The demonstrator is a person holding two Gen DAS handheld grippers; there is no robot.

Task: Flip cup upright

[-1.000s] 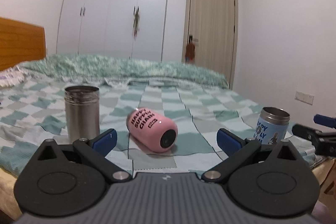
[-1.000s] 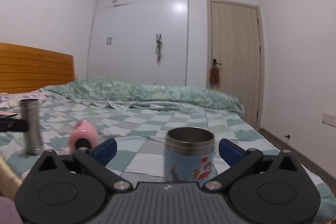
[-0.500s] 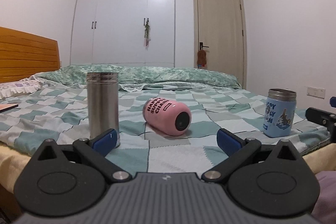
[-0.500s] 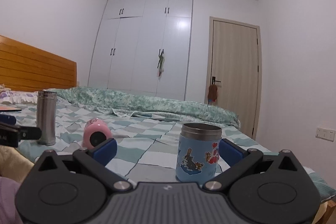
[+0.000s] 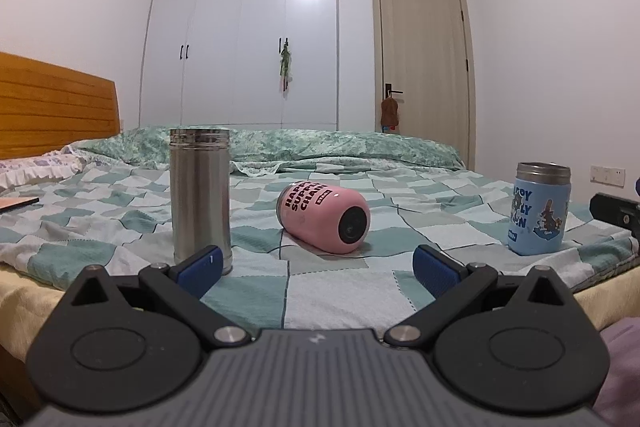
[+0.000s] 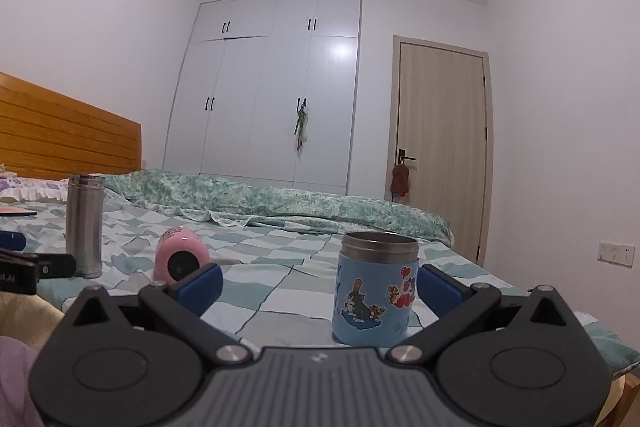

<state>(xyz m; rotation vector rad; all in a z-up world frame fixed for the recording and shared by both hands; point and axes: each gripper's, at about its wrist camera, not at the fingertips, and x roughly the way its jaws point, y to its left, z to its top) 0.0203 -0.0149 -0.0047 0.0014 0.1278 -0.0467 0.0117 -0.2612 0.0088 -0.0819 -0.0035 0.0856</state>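
Note:
A pink cup [image 5: 325, 222] with black lettering lies on its side on the checked bedspread [image 5: 344, 287], its dark round end facing me. It also shows in the right wrist view [image 6: 181, 259]. My left gripper [image 5: 318, 271] is open and empty, low at the bed's near edge, short of the pink cup. My right gripper [image 6: 318, 285] is open and empty, with the upright blue cartoon cup [image 6: 374, 297] standing just beyond its fingers, nearer the right one.
A tall steel cup [image 5: 200, 194] stands upright left of the pink cup, close to my left finger. The blue cup [image 5: 538, 211] stands near the bed's right edge. A folded quilt [image 5: 320, 147], wooden headboard [image 5: 56, 107], wardrobe and door lie beyond.
Both grippers have dropped lower and drawn back toward the bed's near edge, so the views now look level across the bed. The cups have not moved.

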